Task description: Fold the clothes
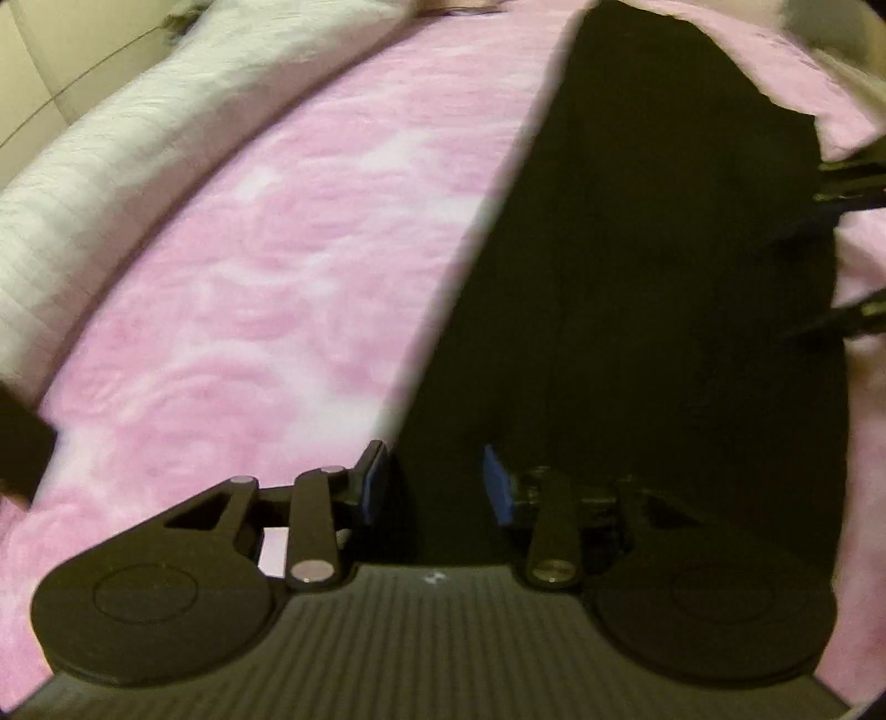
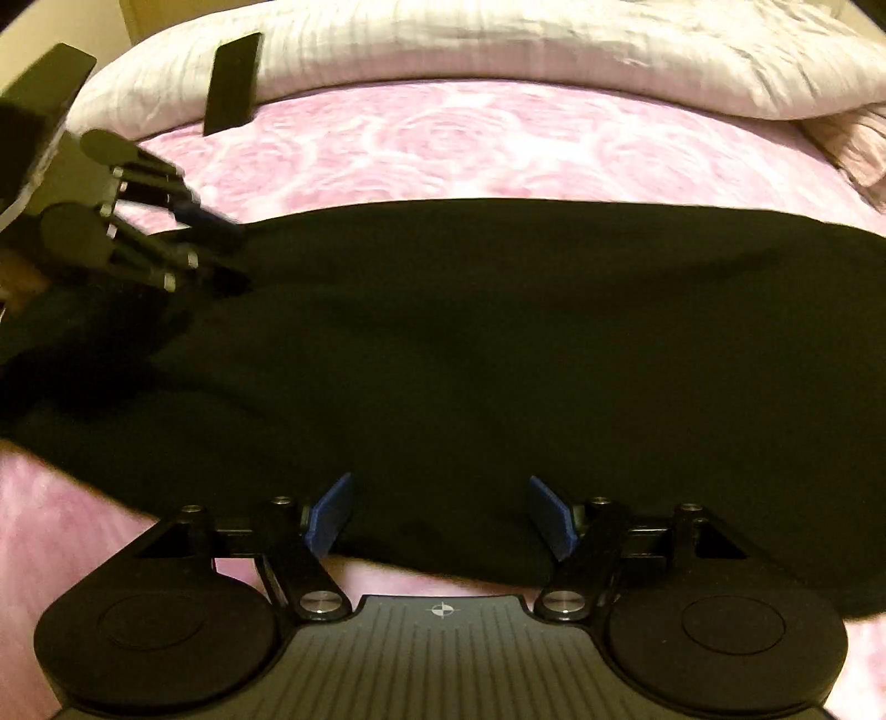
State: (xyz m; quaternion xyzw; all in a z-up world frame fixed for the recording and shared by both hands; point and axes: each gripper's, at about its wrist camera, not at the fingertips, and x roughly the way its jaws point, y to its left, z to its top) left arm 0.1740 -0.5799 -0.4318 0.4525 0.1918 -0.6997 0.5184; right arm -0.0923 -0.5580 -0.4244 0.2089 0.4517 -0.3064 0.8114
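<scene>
A long black garment (image 1: 637,277) lies flat on the pink rose-patterned bedspread (image 1: 249,266). In the left wrist view it runs from the bottom middle to the upper right. My left gripper (image 1: 434,482) is open, blue pads apart, over the garment's near end by its left edge. In the right wrist view the garment (image 2: 498,332) stretches across the frame. My right gripper (image 2: 441,515) is open over its near long edge, with black cloth between the pads. The left gripper (image 2: 238,252) shows at the garment's left end. The right gripper (image 1: 819,260) enters at the right edge.
A white quilted duvet (image 2: 498,50) lies bunched along the far side of the bed, and the same duvet (image 1: 83,183) shows on the left. A flat black object (image 2: 232,83) leans against it. A cream wall (image 1: 50,61) stands beyond.
</scene>
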